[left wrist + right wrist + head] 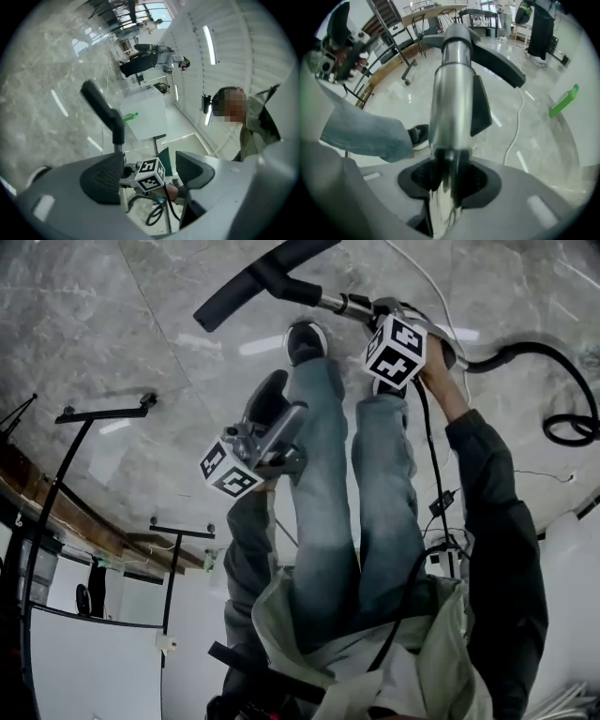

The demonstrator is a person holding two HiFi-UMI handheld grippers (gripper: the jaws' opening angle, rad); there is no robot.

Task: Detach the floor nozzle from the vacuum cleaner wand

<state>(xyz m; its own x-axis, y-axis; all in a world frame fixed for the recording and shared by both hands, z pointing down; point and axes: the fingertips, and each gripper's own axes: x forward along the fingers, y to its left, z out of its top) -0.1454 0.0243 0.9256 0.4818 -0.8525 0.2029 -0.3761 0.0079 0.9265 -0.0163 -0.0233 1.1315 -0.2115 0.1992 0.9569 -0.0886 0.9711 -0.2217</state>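
The black floor nozzle [253,282] lies on the grey marble floor, joined to the shiny metal wand [342,304]. My right gripper [375,310] points steeply down, shut on the wand. In the right gripper view the wand [452,108] runs up from between the dark pads [480,180] to the nozzle [497,61]. My left gripper [291,423] hangs apart from the wand, over the person's leg, open with nothing between its fingers. The left gripper view looks past its open jaws [149,177] at the nozzle [101,105] and the right gripper's marker cube [151,174].
The person's jeans legs [328,493] and black shoes [305,338] stand right by the wand. A black hose [553,381] loops on the floor, and a white cable [516,126] trails nearby. Black metal stands [84,418] are close. A green bottle [130,116] lies on a white table [145,110].
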